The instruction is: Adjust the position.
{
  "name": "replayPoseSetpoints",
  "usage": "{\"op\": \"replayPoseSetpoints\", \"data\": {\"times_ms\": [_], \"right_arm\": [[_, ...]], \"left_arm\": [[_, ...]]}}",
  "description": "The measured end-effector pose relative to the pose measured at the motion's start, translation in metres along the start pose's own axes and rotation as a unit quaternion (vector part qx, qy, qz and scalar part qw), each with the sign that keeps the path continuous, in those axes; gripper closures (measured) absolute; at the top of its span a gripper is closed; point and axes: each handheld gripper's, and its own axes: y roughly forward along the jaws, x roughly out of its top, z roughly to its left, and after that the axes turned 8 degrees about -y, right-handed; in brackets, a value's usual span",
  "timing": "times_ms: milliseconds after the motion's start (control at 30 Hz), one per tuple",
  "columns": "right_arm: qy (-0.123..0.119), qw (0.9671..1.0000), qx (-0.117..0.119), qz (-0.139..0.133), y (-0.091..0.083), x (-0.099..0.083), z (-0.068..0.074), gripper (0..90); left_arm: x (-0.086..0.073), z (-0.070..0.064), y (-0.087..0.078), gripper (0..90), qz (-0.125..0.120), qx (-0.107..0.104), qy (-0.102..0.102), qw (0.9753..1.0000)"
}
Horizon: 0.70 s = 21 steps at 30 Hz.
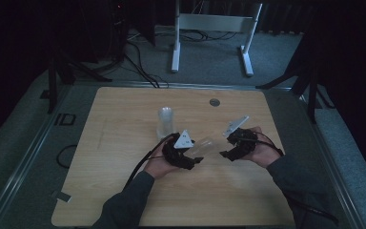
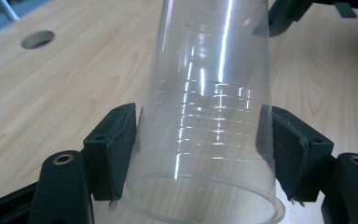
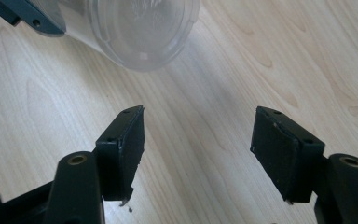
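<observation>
Gripped by the left gripper (image 2: 200,154), a clear plastic cup (image 2: 209,107) is held tilted above the desk (image 1: 124,143), its sides clamped between the black jaws. Opposite it, the right gripper (image 3: 198,140) is held with jaws spread wide and nothing between them, the cup's closed base seen just ahead of it. A second clear cup (image 1: 166,122) is left standing upright on the desk behind the hands. The lift appears done; a handover, or a stacking onto the standing cup, is judged still to come.
</observation>
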Motion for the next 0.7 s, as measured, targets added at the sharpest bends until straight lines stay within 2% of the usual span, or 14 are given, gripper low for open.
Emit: {"op": "replayPoseSetpoints", "data": {"times_ms": [233, 433, 700], "right_arm": [[-0.022, 0.9995, 0.011, 0.019, -0.001, 0.003, 0.0, 37.4], [-0.042, 0.9989, 0.009, 0.016, -0.002, 0.008, 0.003, 38.8], [-0.073, 0.9969, 0.016, 0.027, -0.005, 0.018, 0.007, 41.1]], "left_arm": [[-0.001, 0.0, 0.001, 30.0, 0.013, -0.008, 0.006, 0.9999], [-0.002, 0.0, 0.001, 30.0, 0.022, -0.015, 0.01, 0.9996], [-0.003, -0.001, 0.002, 30.1, 0.027, -0.017, 0.016, 0.9994]]}}
